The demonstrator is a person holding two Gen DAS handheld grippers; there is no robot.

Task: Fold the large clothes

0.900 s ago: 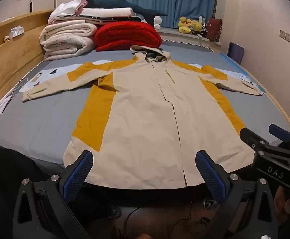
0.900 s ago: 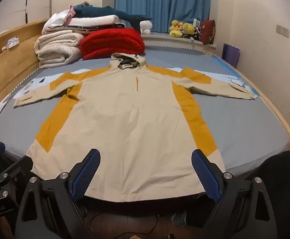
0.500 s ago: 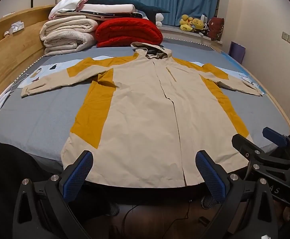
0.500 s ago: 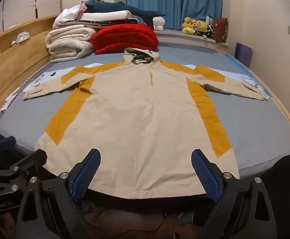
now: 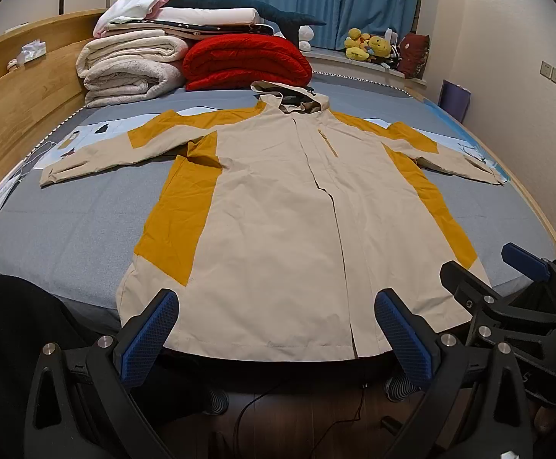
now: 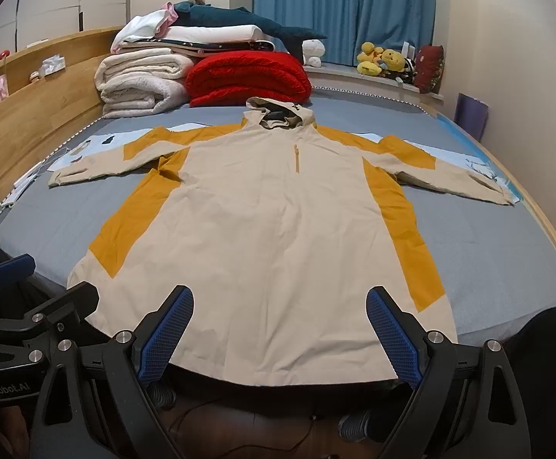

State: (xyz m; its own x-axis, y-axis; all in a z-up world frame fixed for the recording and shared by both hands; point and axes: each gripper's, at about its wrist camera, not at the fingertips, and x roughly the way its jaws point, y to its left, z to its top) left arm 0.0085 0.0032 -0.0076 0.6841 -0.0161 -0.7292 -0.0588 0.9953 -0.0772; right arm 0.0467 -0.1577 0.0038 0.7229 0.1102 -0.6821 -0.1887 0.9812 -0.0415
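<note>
From the left wrist, we see the coat (image 5: 297, 222) flat on the bed (image 5: 60, 237), closer than before; our left gripper (image 5: 276, 332) gapes wide, holding nothing. From the right wrist, our right gripper (image 6: 280, 329) likewise spreads wide, empty, over the hem.

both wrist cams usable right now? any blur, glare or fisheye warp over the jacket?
Left wrist view: sharp, no motion blur; even indoor light, no glare on the jacket; fisheye bows the bed edges, dark vignette in the corners; left tool open. Right wrist view: equally sharp; same barrel warp and vignette; jacket hem shadowed below the bed edge; right tool open.
</note>
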